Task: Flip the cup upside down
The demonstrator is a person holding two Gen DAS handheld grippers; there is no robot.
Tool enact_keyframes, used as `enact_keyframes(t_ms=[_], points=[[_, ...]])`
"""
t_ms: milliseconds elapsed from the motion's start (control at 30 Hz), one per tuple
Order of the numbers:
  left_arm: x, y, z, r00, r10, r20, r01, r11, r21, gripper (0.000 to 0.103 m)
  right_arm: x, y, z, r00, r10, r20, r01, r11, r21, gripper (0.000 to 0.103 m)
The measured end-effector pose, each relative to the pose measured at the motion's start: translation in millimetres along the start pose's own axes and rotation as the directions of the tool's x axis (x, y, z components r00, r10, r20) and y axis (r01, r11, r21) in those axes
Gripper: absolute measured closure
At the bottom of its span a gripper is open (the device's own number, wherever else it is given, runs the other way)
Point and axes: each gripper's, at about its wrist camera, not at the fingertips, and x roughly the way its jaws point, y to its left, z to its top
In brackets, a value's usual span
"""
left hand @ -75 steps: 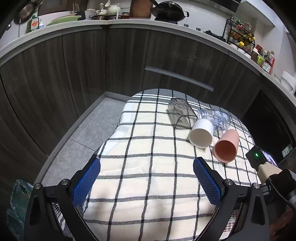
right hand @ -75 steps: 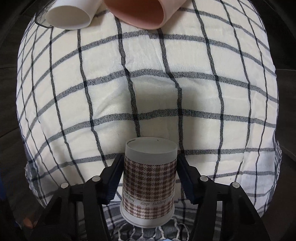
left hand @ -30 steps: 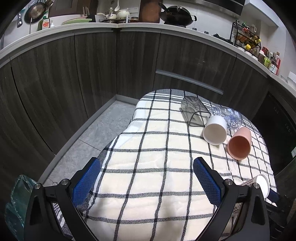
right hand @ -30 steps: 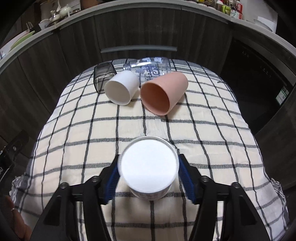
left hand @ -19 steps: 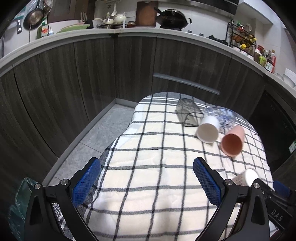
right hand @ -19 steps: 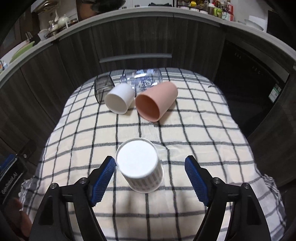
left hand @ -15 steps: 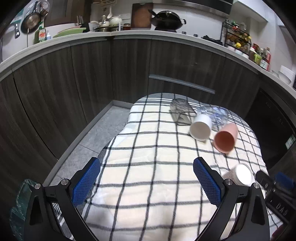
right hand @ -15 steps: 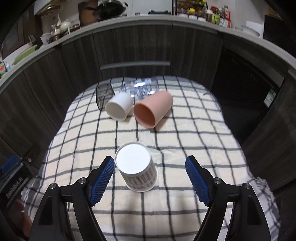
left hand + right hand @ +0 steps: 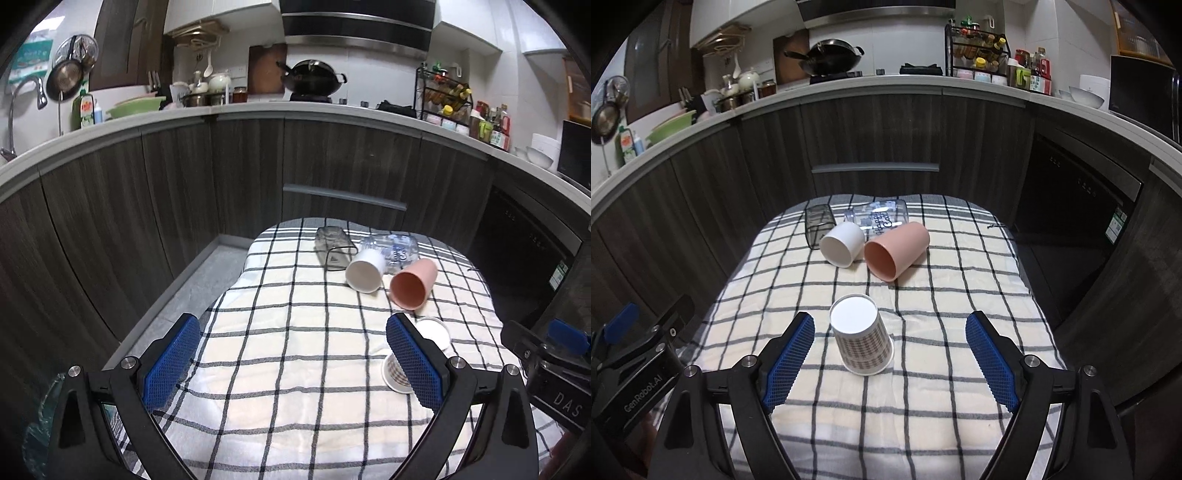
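Standing inverted on the checked cloth (image 9: pixel 923 387), the houndstooth cup (image 9: pixel 862 341) is seen between, untouched by, the spread right tool (image 9: pixel 888 363); pink cup (image 9: pixel 895 254) lies beyond (task judged done). Left tool (image 9: pixel 291 363) is held spread, empty.

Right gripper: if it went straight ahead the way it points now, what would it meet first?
Probably the houndstooth paper cup, standing upside down on the checked cloth just ahead of the open right gripper, left of centre between its fingers. Depth is hard to judge here.
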Motion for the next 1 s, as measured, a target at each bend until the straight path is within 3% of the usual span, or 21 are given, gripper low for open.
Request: enact_keyframes(t_ms=[433,1000], points=[[-30,-20,-4,1.0,0.004,-0.001,-0.004,0.999,0.04,0.0,-25,-20,-4,0.998,0.038,0.05,-0.039,0.999,0.021,0.018],[-88,-20,-6,0.998,-0.024,0.052,0.02,0.997,0.07,0.0,-80,-23,-17,0.994,0.009,0.105,-0.013,0.999,0.034,0.013]])
